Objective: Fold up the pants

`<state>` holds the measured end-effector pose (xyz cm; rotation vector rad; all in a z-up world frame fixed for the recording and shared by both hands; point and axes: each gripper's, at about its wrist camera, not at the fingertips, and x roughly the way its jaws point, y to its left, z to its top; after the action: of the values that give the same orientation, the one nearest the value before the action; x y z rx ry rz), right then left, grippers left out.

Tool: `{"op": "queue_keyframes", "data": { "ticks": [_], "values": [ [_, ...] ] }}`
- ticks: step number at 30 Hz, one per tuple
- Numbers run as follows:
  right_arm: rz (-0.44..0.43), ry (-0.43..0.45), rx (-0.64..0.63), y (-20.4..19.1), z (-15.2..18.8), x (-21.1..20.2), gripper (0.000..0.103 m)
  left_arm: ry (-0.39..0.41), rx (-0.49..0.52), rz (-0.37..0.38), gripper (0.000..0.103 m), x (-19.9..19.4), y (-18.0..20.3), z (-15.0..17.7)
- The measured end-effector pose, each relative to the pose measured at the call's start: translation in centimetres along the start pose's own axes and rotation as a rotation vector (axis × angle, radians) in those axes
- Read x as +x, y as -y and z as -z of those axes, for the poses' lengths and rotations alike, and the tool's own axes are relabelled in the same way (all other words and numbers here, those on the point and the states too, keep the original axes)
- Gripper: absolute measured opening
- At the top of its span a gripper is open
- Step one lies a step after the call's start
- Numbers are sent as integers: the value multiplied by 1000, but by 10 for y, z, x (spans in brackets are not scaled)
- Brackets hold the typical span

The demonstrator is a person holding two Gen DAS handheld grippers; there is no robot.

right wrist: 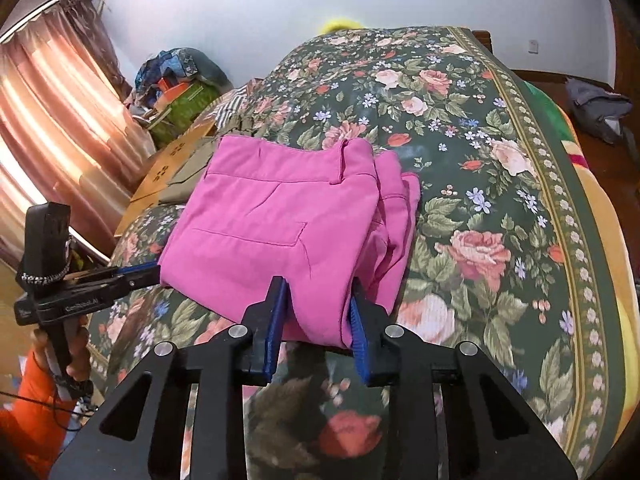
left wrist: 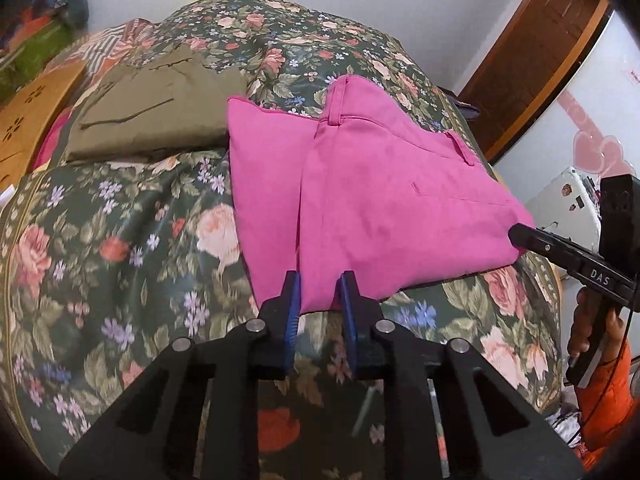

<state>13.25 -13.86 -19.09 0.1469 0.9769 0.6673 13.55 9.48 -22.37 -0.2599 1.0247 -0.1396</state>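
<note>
Folded pink pants (left wrist: 376, 200) lie on the floral bedspread (left wrist: 120, 248), waistband away from me; they also show in the right wrist view (right wrist: 280, 232). My left gripper (left wrist: 320, 284) is open, its blue fingertips at the pants' near folded edge, the cloth between them but not pinched. My right gripper (right wrist: 318, 300) is open, its fingers either side of the near edge of the pants. The right gripper's tip also shows at the pants' right corner (left wrist: 520, 234). The left gripper shows at the pants' left corner (right wrist: 148, 270).
Folded olive-green pants (left wrist: 156, 116) lie beyond the pink ones to the left. A wooden board with flower cut-outs (left wrist: 32, 120) stands at the bed's left side. Clutter and curtains (right wrist: 52, 120) are at the left, a wooden door (left wrist: 540, 60) at the right.
</note>
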Motion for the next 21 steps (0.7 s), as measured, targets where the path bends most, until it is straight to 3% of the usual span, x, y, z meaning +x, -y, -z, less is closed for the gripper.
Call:
{"op": "queue_keyframes", "data": {
  "ticks": [10, 16, 21],
  "values": [
    [22, 1, -53, -15, 22, -28, 26, -4, 46, 11, 17, -25, 13, 18],
    [63, 22, -76, -17, 10, -41, 30, 61, 97, -47, 17, -47, 20, -3],
    [78, 85, -97, -15, -10, -51, 30, 117, 115, -40, 17, -53, 27, -32]
  ]
}}
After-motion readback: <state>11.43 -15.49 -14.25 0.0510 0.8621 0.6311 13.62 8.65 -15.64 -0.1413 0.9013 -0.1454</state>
